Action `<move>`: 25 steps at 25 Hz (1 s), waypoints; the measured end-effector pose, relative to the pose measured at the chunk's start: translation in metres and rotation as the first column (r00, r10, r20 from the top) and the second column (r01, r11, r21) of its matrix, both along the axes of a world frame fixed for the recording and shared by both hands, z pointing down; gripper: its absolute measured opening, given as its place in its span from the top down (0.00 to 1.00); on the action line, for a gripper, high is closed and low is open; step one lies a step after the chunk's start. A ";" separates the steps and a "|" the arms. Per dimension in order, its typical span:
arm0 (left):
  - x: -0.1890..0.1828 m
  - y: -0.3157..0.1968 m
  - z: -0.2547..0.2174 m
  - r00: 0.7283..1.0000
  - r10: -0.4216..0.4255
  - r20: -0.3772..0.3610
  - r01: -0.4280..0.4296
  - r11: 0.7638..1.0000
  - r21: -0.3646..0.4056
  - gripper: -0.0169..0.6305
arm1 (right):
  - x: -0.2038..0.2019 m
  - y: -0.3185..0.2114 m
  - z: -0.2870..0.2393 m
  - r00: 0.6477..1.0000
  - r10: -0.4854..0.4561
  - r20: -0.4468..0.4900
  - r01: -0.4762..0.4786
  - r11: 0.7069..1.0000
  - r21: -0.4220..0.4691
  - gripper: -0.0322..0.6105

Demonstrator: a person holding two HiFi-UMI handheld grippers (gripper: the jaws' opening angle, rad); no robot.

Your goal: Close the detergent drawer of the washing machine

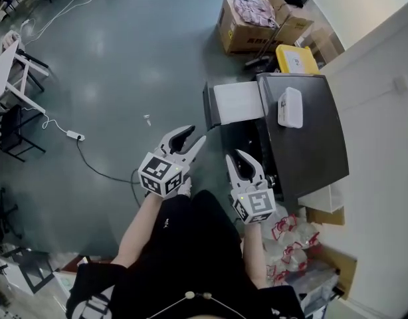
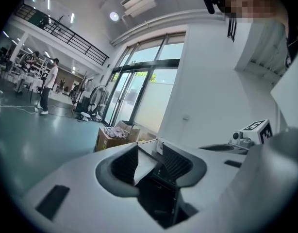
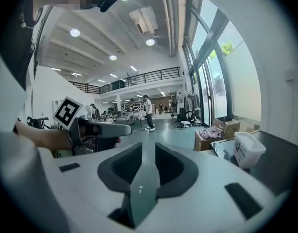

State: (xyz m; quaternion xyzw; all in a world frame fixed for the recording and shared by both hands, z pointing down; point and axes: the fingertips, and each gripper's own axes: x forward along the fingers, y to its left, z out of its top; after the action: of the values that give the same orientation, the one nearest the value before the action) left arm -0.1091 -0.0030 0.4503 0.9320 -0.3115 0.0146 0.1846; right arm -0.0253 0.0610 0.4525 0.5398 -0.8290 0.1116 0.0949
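Note:
The dark washing machine [image 1: 310,138] stands at the right of the head view. Its white detergent drawer [image 1: 237,103] is pulled out toward the left. My left gripper [image 1: 196,137] hovers below the drawer, to its left and apart from it, jaws open and empty. My right gripper [image 1: 237,158] is beside it, in front of the machine's dark front, also open with nothing between its fingers. In the left gripper view a white corner of the drawer [image 2: 145,165] shows through the gap between the pads. The right gripper view shows only floor between its jaws.
A white lidded container [image 1: 290,107] lies on the machine's top. Behind the machine are cardboard boxes [image 1: 247,22] and a yellow box [image 1: 296,58]. A cable with a power strip [image 1: 74,135] runs over the floor at left. Bags [image 1: 290,234] are piled at lower right.

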 end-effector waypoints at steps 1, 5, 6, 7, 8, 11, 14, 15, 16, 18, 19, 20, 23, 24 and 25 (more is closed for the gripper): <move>0.001 -0.010 0.008 1.000 0.005 -0.007 -0.005 1.000 -0.031 0.75 | 0.003 -0.007 0.009 1.000 0.011 -0.004 -0.011 1.000 -0.026 0.81; 0.013 -0.049 0.041 0.997 0.005 -0.072 -0.019 0.981 -0.191 0.71 | 0.013 -0.041 0.058 0.999 0.022 -0.049 -0.029 0.989 -0.148 0.79; 0.017 -0.059 0.050 0.997 -0.001 -0.078 -0.016 0.974 -0.224 0.70 | 0.015 -0.050 0.072 0.996 0.007 -0.091 -0.023 0.984 -0.175 0.78; 0.022 -0.068 0.060 0.997 -0.007 -0.071 -0.011 0.967 -0.253 0.70 | 0.015 -0.060 0.086 0.991 -0.014 -0.131 -0.012 0.980 -0.200 0.79; 0.027 -0.078 0.072 0.998 -0.012 -0.056 -0.004 0.960 -0.278 0.69 | 0.014 -0.069 0.099 0.988 -0.035 -0.149 0.000 0.974 -0.225 0.79; 0.043 -0.101 0.113 0.999 -0.034 -0.015 0.026 0.929 -0.370 0.68 | 0.014 -0.097 0.143 0.995 -0.053 -0.089 0.021 0.946 -0.324 0.79; 0.058 -0.119 0.151 0.998 -0.063 0.005 0.058 0.875 -0.480 0.68 | 0.016 -0.117 0.185 0.996 -0.053 -0.067 0.019 0.904 -0.427 0.80; 0.061 -0.123 0.163 0.997 -0.074 0.013 0.070 0.855 -0.514 0.68 | 0.016 -0.120 0.195 0.996 -0.062 -0.069 0.024 0.890 -0.455 0.81; 0.064 -0.126 0.172 0.996 -0.087 0.021 0.084 0.836 -0.542 0.68 | 0.014 -0.122 0.203 0.995 -0.077 -0.071 0.033 0.877 -0.480 0.81; 0.067 -0.132 0.186 0.994 -0.107 0.034 0.107 0.810 -0.576 0.68 | 0.009 -0.124 0.216 0.992 -0.106 -0.067 0.056 0.854 -0.517 0.81; 0.068 -0.134 0.192 0.993 -0.113 0.043 0.117 0.803 -0.585 0.68 | 0.007 -0.125 0.220 0.991 -0.117 -0.062 0.067 0.845 -0.530 0.81; 0.069 -0.136 0.197 0.992 -0.116 0.052 0.124 0.797 -0.591 0.68 | 0.005 -0.125 0.224 0.990 -0.127 -0.057 0.076 0.838 -0.540 0.81; 0.070 -0.141 0.211 0.990 -0.119 0.081 0.144 0.784 -0.603 0.68 | -0.001 -0.125 0.236 0.985 -0.160 -0.057 0.101 0.821 -0.562 0.80; 0.070 -0.143 0.215 0.988 -0.121 0.092 0.152 0.779 -0.609 0.68 | -0.003 -0.125 0.239 0.984 -0.172 -0.057 0.109 0.816 -0.568 0.81; 0.070 -0.145 0.219 0.987 -0.123 0.099 0.158 0.772 -0.615 0.68 | -0.005 -0.126 0.242 0.982 -0.182 -0.058 0.116 0.811 -0.574 0.81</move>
State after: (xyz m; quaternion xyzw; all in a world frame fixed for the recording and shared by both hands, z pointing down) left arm -0.0394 -0.1478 0.6689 0.7926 -0.3629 0.1272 0.4732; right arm -0.0301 -0.0651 0.6949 0.4255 -0.7915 0.3151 0.3052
